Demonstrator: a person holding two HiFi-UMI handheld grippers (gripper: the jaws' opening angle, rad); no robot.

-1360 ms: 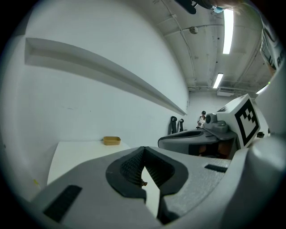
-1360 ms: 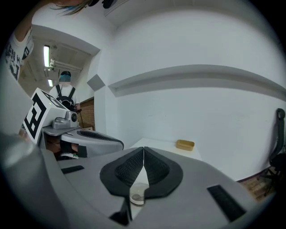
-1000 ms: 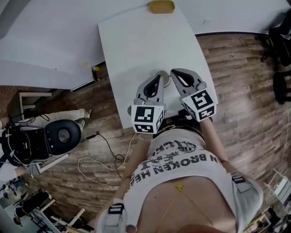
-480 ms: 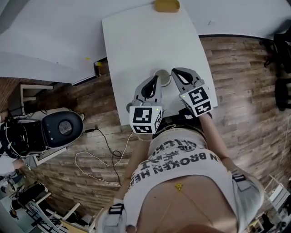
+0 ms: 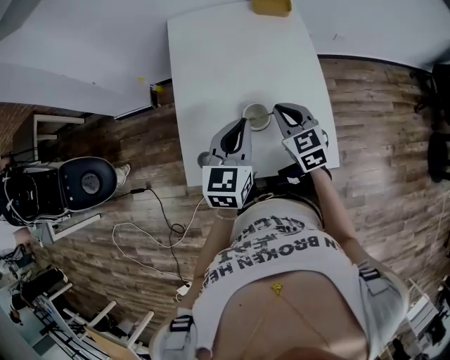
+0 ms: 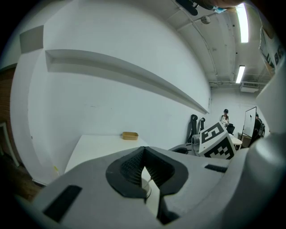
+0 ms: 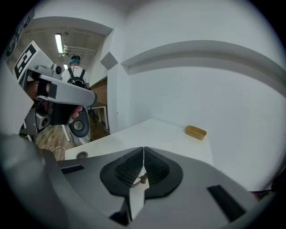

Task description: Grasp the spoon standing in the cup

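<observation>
A pale cup [image 5: 256, 117] stands on the white table [image 5: 211, 63] near its front edge. The spoon inside it is too small to make out in the head view. My left gripper [image 5: 244, 121] points at the cup's left side with its jaw tips together and nothing held. On the cup's right, my right gripper [image 5: 277, 108] is likewise shut and empty. In the left gripper view the left gripper [image 6: 144, 151] shows a sliver of cup rim [image 6: 148, 190] under its closed tips. The right gripper [image 7: 143, 150] in its own view shows a small bit of the cup [image 7: 142, 179].
A small yellow box [image 5: 271, 7] sits at the table's far edge by the white wall. A round grommet [image 5: 204, 159] is set in the table's front left corner. On the wooden floor to the left are a black round device [image 5: 88, 184] and a loose cable [image 5: 151, 232].
The right gripper has come down closer to the cup's right side. The left gripper stays beside the cup. The head view has shifted, so the table sits further right in the picture.
</observation>
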